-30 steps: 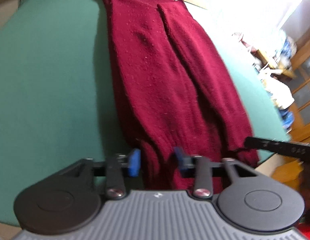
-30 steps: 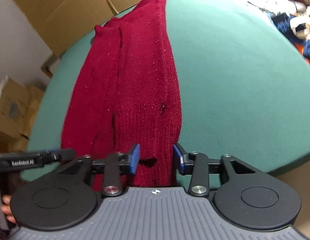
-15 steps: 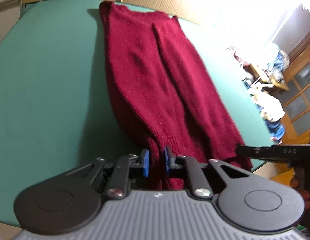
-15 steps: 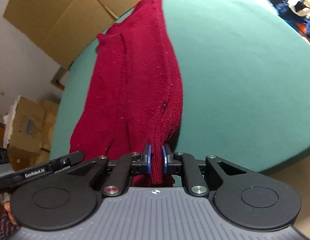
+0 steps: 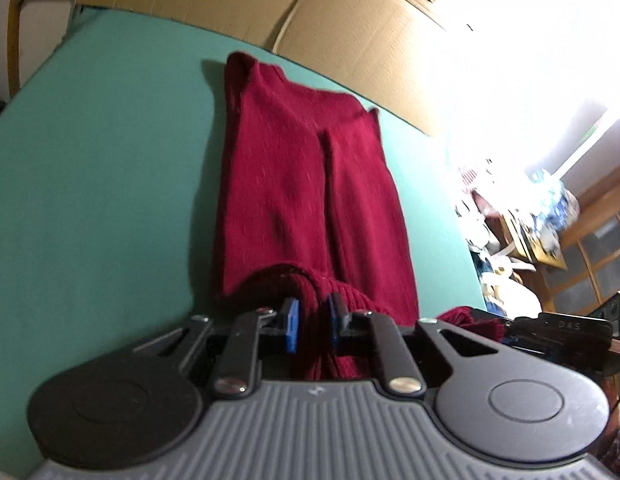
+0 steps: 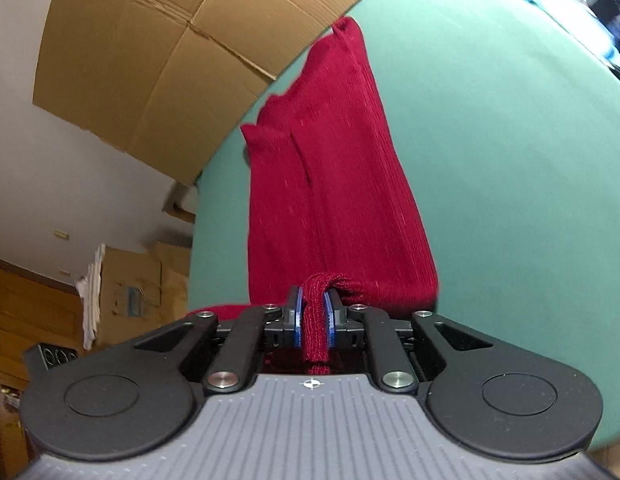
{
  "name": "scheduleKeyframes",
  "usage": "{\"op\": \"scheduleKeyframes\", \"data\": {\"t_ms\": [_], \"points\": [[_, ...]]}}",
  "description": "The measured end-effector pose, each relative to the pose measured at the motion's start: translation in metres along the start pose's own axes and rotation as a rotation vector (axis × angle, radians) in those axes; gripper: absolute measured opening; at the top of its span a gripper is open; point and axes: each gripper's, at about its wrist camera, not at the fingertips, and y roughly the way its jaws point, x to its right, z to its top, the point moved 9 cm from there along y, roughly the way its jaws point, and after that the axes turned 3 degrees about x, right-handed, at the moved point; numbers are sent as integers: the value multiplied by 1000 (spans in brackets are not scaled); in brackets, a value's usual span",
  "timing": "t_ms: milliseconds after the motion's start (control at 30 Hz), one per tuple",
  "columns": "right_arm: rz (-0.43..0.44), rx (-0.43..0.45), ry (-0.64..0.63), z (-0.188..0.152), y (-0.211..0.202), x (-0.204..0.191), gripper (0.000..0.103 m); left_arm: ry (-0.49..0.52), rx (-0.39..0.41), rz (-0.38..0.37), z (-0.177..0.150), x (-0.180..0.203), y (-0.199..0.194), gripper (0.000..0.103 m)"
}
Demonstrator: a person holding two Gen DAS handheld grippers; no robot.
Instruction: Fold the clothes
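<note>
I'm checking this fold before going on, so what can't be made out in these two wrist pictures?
- Dark red knitted garment, near hem: both views, hidden behind the gripper bodies beyond the pinched folds.
- Right gripper, left wrist view: only a dark part shows at the right edge.
- Room to the right, left wrist view: washed out by glare.
- Green table, near edge: hidden in both views.

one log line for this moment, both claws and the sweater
left claw: shut on red sweater hem | right claw: shut on hem | hem lifted | far end on green table

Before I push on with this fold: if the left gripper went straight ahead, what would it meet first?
Probably the red sweater itself, lying ahead of the left gripper, then the green table; depth is unclear.
</note>
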Motion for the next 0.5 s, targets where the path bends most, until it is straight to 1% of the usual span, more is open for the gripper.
{"op": "scheduleKeyframes", "data": {"t_ms": [133,233,367,467,500], "points": [[27,-7,-13,34,24,0,13,-22,18,32,29,3,24,13],[38,-25,-22,53,41,3,13,-32,12,57,43,-1,43,12],[45,-53,-19,71,59,10,13,-44,-5,83,61,-6,69,13],[32,-71,-4,82,73,18,13,-50,-22,95,70,-11,88,13],[29,-81,3,84,78,21,15,-51,-29,100,73,-12,95,14]]}}
